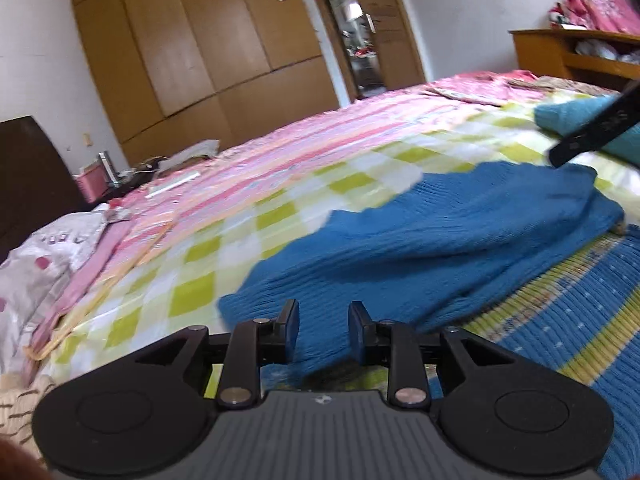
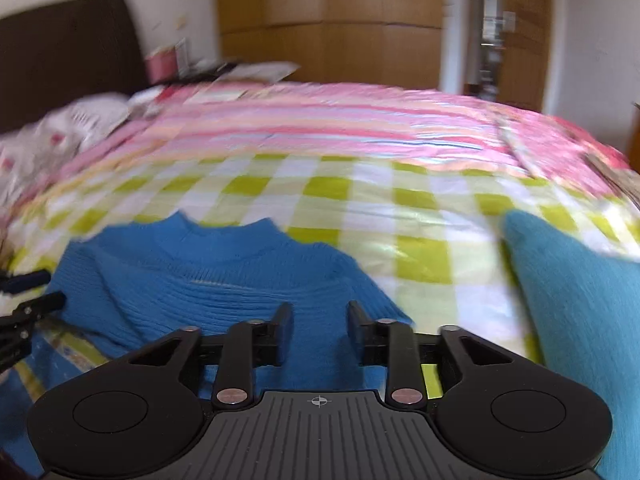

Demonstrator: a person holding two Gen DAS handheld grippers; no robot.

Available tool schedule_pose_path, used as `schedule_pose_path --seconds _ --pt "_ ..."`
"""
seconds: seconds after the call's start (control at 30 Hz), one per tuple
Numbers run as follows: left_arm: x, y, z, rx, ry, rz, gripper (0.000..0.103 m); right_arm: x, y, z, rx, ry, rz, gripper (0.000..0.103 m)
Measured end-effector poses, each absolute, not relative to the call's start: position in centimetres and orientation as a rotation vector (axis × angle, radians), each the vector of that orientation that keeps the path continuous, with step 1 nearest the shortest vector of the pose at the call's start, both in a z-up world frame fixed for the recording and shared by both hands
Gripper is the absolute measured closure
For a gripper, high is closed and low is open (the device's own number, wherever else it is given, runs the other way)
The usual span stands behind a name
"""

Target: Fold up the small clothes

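Note:
A blue knitted sweater (image 1: 440, 240) lies spread on the bed, its collar pointing away in the right wrist view (image 2: 224, 280). My left gripper (image 1: 324, 320) hovers over the sweater's near left edge with its jaws apart and no cloth pinched between them. My right gripper (image 2: 320, 320) stands over the sweater's near right part, jaws likewise apart, the knit showing beneath the gap. One of the right fingers (image 1: 592, 132) pokes in from the right above the sweater. The left fingers (image 2: 40, 304) show at the far left edge of the right wrist view.
The bed carries a green-and-white checked sheet (image 1: 280, 216) and a pink striped quilt (image 1: 320, 140) beyond it. A teal garment (image 2: 572, 320) lies right of the sweater. A blue and green patterned cover (image 1: 580, 320) sits near right. A pillow (image 1: 48, 256) and dark headboard (image 2: 68, 40) are left.

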State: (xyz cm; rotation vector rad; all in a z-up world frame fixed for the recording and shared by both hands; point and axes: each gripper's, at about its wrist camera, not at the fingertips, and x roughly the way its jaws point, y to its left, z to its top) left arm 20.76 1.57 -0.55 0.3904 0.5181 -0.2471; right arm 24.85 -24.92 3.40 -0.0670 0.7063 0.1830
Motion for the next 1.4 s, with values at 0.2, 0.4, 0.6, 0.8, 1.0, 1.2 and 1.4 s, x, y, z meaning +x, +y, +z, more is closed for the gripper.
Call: schedule_pose_path --seconds 0.2,0.4,0.6,0.8,1.0,1.2,1.4 --pt "22.2 1.0 -1.1 0.370 0.546 -0.282 0.069 27.9 -22.4 1.2 -0.245 0.790 0.243 0.071" --pt "23.5 1.3 -1.7 0.356 0.574 -0.236 0.062 31.1 -23.8 -0.2 -0.158 0.814 0.088 0.071" --pt "22.9 2.5 -1.3 0.354 0.581 -0.178 0.062 30.8 -24.2 1.0 -0.125 0.804 0.023 0.071" --pt "20.6 4.2 -0.8 0.309 0.583 -0.159 0.062 25.2 -26.2 3.4 -0.020 0.758 0.081 0.071" --pt "19.6 4.0 -1.9 0.320 0.631 -0.152 0.062 22.9 -26.1 1.0 -0.038 0.841 0.052 0.071" --pt "18.0 5.0 -1.8 0.287 0.648 -0.124 0.062 20.7 -26.9 1.2 0.086 0.826 0.071 0.071" --pt "15.3 6.0 -1.5 0.253 0.670 -0.116 0.062 16.1 -26.5 1.8 0.119 0.837 0.130 0.070"
